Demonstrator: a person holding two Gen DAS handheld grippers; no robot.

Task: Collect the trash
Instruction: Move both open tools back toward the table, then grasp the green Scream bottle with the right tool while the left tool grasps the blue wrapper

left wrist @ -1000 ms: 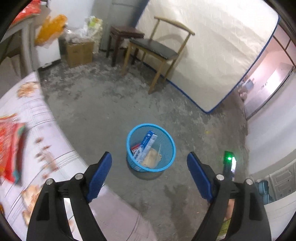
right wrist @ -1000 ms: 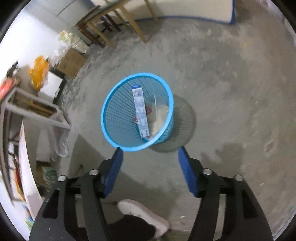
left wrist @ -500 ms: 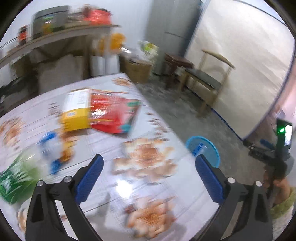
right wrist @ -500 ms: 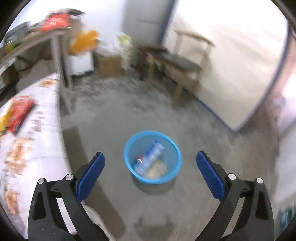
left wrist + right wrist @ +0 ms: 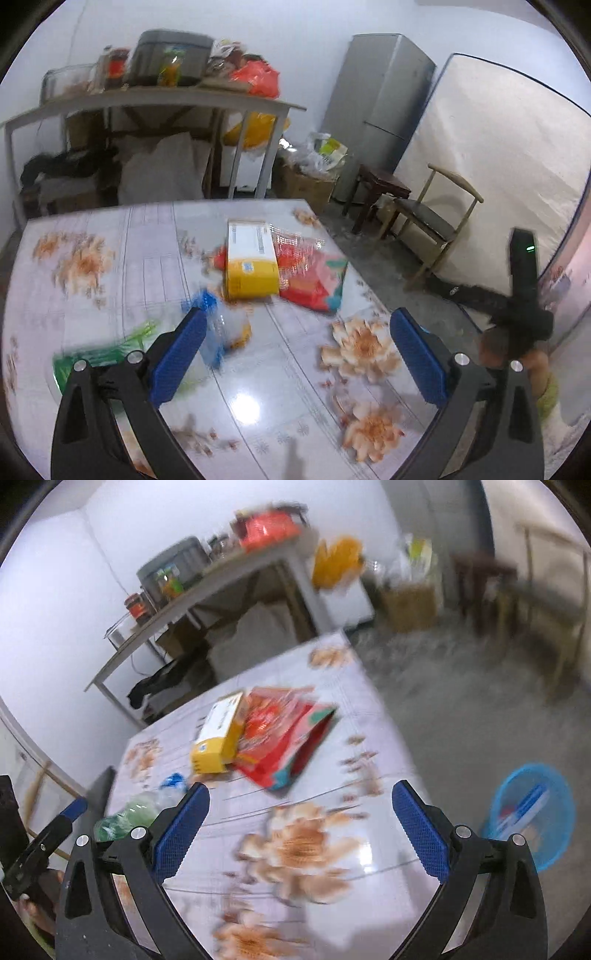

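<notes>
Left wrist view shows my left gripper (image 5: 295, 347) and right gripper (image 5: 301, 825) both spread wide and empty above the table (image 5: 110, 236), ready for the yellow box (image 5: 251, 269).

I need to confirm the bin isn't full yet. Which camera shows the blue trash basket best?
The right wrist view: the blue trash basket stands on the floor beside the table, with cartons visible inside, though blurred. The left wrist view doesn't show it at all, only the table and its litter.
</notes>
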